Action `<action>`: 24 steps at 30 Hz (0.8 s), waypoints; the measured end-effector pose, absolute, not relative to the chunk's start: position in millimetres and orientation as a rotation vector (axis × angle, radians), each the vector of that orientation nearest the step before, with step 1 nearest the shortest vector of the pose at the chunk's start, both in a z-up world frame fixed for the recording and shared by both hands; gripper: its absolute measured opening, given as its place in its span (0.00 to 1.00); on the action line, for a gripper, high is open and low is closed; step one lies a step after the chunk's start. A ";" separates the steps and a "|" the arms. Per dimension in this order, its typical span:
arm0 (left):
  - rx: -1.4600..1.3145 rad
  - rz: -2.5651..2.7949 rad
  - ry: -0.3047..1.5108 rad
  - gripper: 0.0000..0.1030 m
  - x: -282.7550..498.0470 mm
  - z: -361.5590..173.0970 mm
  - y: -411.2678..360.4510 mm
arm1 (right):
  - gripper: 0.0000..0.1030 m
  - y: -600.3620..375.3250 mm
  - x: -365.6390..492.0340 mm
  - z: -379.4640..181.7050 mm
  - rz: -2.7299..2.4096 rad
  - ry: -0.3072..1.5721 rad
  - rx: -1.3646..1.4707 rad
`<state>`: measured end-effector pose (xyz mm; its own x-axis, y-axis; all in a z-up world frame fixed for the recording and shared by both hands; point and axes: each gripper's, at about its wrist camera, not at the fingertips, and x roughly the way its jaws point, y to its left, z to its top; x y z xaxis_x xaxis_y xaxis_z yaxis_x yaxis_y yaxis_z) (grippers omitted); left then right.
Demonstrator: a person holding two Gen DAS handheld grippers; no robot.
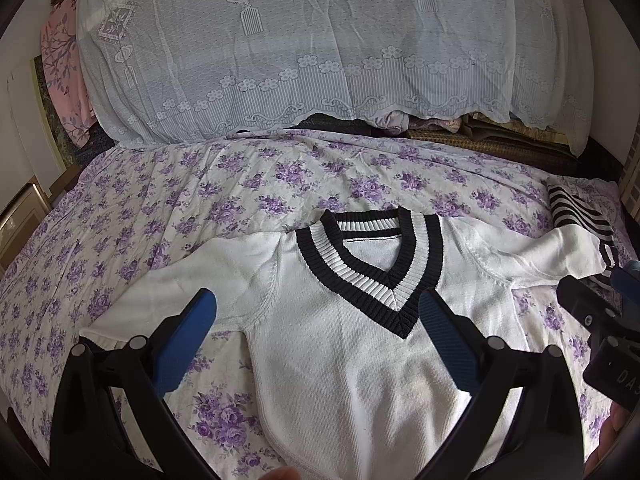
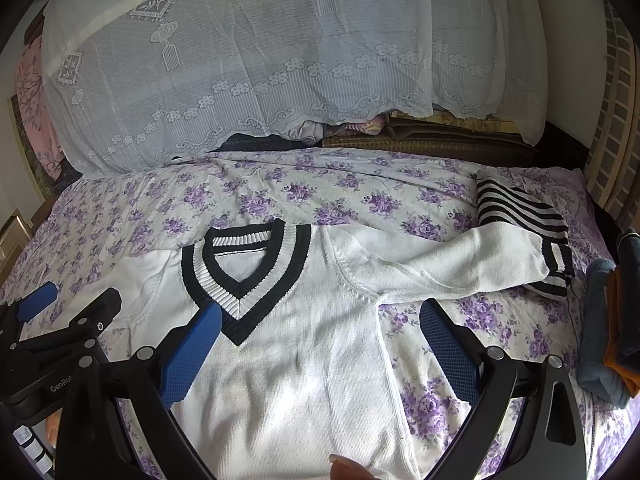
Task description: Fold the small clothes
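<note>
White ribbed knit, trimmed in black at the V-neck, the small sweater (image 1: 352,344) lies face up and spread flat on the floral bedsheet (image 1: 120,240), its body running toward the cameras and both sleeves stretched out sideways. The left gripper (image 1: 316,340) hovers over the chest with its blue pads wide apart and nothing between them; the right gripper (image 2: 320,344) hangs likewise spread and empty above the body's right edge. Folding has not begun, I judge, so the sensible first move is a sleeve: pinch the right sleeve (image 2: 460,264) close to its striped cuff, lift only enough to clear the sheet, and lay it straight across the chest while the other tongs pin the shoulder seam (loose knit drags and bunches if tugged low). A striped folded garment (image 2: 516,208) touches that cuff and may be snagged along with it. Blue and orange folded cloth (image 2: 608,336) sits at the right edge of the bed, and a lace-covered heap (image 1: 320,48) rises behind, well apart.
</note>
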<state>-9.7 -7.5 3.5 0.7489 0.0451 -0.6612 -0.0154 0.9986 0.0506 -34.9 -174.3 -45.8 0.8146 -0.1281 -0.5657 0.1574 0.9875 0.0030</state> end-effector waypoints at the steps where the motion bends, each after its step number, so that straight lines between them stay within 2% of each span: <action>1: 0.042 0.033 0.723 0.96 -9.4 3.5 -7.5 | 0.97 -174.5 -34.7 -46.0 -0.152 0.600 0.051; 14: 0.026 0.032 0.754 0.96 -0.9 -13.4 -3.1 | 0.97 -182.9 -21.2 -57.1 -0.136 0.628 0.079; 18: -0.008 0.019 0.792 0.96 14.8 -42.7 -4.7 | 0.97 -208.0 2.8 -80.1 -0.178 0.685 0.123; 24: 0.053 -0.015 0.862 0.96 36.0 -84.0 -30.4 | 0.97 -261.9 31.4 -144.3 -0.230 0.820 0.206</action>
